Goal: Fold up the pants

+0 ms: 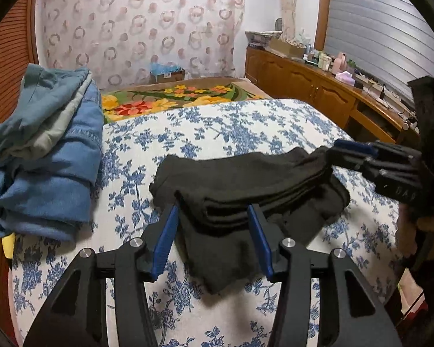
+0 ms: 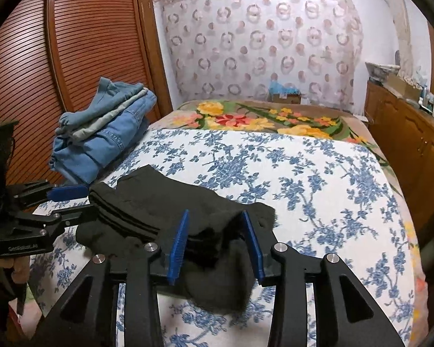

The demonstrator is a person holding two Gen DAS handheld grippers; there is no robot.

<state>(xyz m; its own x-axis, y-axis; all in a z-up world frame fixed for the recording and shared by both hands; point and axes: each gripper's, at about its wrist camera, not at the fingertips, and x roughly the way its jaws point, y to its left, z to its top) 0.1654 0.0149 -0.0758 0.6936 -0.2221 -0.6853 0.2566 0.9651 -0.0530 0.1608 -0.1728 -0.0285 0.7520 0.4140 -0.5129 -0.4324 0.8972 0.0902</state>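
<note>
Lying folded into a thick, layered bundle, the black pants [image 1: 246, 185] rest on the bed [image 1: 231, 127], whose cover is white with a blue floral print. The fabric is matte and soft; stacked fold edges show along the near side.

The left gripper [image 1: 214, 217] straddles the near left end of the bundle. Its blue ribbed pads [image 1: 165, 243] stand apart on either side of the cloth without pressing it (released, with fabric between them). The right gripper [image 2: 215, 231] straddles the right end in the same way; its pads [image 2: 178, 245] are spread and not clamping.

A stack of blue denim clothes [image 1: 49, 156] sits at the left edge of the bed, just beside a ribbed wooden door [image 2: 86, 57], well apart from the pants. Beyond the floral cover lies a blanket [image 1: 170, 98] with large yellow and red flowers. A cardboard box [image 1: 166, 75] stands at the far end, before a circle-patterned curtain [image 1: 136, 26]. A cluttered wooden cabinet [image 1: 303, 81] runs along the right side.
</note>
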